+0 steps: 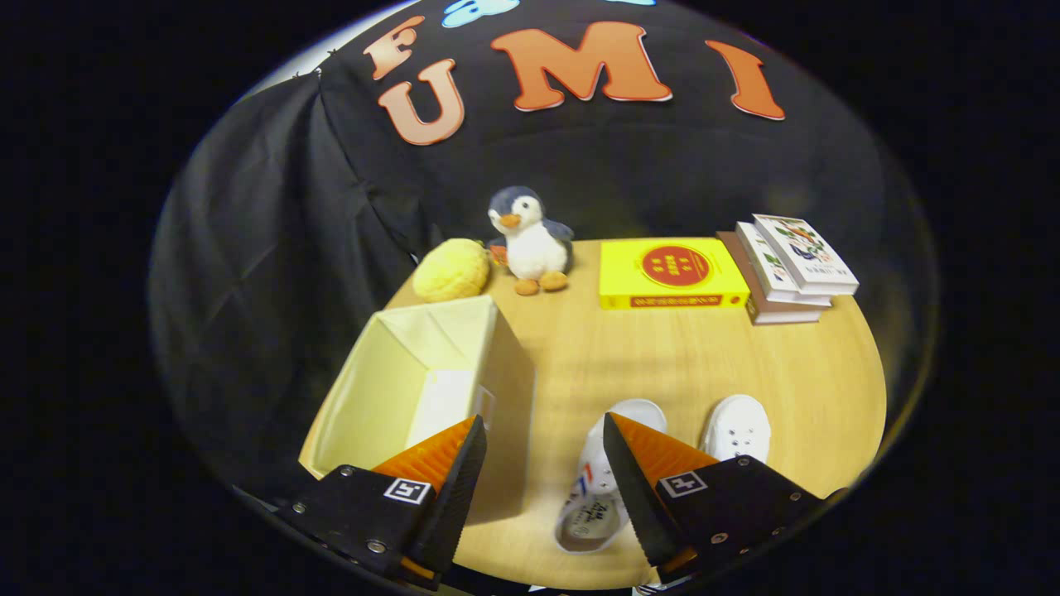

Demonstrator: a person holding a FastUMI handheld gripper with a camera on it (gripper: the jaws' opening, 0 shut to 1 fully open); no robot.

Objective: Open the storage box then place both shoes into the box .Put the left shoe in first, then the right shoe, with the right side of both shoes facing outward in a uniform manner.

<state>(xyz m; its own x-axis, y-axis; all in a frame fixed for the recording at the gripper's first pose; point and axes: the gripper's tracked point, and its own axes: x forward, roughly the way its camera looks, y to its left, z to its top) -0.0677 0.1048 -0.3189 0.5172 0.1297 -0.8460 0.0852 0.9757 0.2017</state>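
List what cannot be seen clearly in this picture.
- Near white shoe: its right side is hidden by a finger of the open gripper.
- Far white shoe: its heel is covered by the gripper body.
- Open storage box: its near floor is hidden by the other finger.

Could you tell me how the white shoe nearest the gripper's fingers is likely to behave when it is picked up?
The white shoe looks like soft canvas, so its upper will probably give under a pinch. It seems small and likely light. Lying flat on the table, it should slide, not roll, if nudged. The gripper is open, one finger over the open storage box.
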